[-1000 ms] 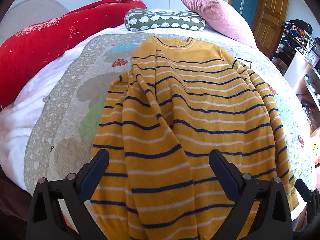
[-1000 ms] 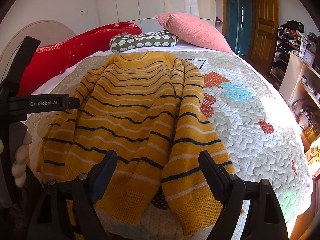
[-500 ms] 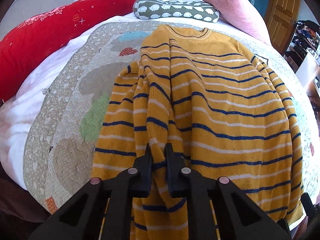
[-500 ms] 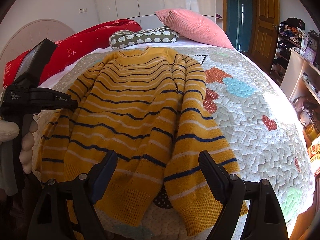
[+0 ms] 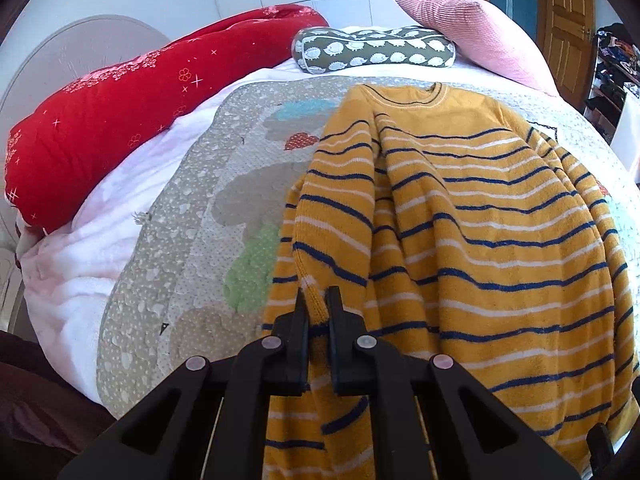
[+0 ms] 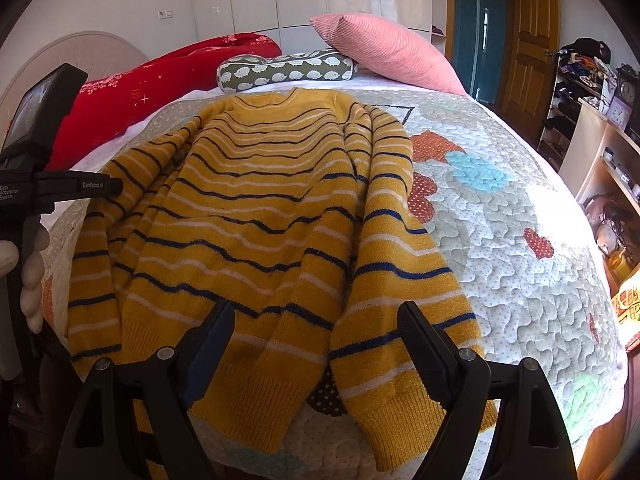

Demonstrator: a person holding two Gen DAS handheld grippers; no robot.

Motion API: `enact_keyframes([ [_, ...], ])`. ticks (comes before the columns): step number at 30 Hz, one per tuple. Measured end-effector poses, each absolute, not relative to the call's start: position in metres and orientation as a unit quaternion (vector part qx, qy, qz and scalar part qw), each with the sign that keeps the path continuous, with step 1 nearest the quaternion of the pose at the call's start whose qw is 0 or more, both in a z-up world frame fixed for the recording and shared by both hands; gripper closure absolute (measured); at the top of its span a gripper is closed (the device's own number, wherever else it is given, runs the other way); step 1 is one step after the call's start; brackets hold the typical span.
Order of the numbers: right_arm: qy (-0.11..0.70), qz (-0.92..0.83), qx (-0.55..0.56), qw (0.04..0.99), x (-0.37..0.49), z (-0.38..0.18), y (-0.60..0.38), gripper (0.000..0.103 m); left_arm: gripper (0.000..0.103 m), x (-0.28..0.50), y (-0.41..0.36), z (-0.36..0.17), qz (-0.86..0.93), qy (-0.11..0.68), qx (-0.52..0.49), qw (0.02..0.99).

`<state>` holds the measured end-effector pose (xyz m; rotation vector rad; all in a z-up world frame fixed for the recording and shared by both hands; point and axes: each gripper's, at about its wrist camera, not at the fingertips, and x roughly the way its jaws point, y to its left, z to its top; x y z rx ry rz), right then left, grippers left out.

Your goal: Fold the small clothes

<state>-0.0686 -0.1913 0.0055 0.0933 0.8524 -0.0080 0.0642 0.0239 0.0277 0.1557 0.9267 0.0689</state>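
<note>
While the left gripper (image 5: 318, 300) pinches a raised fold of the yellow striped sweater (image 5: 460, 240) near its left sleeve, the right gripper (image 6: 316, 320) hovers wide apart over the hem. Beneath the sweater lies the quilted bedspread (image 6: 500, 240).

Item: one sweater (image 6: 256, 208), mustard-yellow knit with navy and white stripes and ribbed hem and cuffs. We find it spread flat on the bed's quilt (image 6: 500, 240), neckline toward the pillows, hem toward us at the near edge. We note both sleeves (image 6: 396, 264) lying lengthwise along the body. On the left sleeve's side we see a ridge of fabric (image 5: 316, 304) pinched up from the surface.
</note>
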Motion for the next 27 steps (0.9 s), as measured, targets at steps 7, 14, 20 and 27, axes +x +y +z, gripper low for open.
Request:
enact_keyframes([
  [7, 0.411, -0.009, 0.046, 0.911, -0.067, 0.008, -0.194, 0.016, 0.098, 0.09, 0.106, 0.028, 0.101, 0.454, 0.034, 0.884],
  [14, 0.393, -0.019, 0.065, 0.917, -0.071, 0.016, -0.21, 0.017, 0.102, 0.1, 0.215, 0.026, 0.202, 0.467, -0.024, 0.86],
  [20, 0.37, -0.066, 0.099, 0.921, -0.074, 0.03, -0.256, 0.016, 0.089, 0.053, 0.206, 0.042, 0.146, 0.453, -0.056, 0.877],
  [27, 0.426, -0.047, 0.139, 0.893, -0.065, -0.004, -0.276, 0.016, 0.066, 0.022, 0.15, 0.027, 0.058, 0.469, -0.098, 0.876],
])
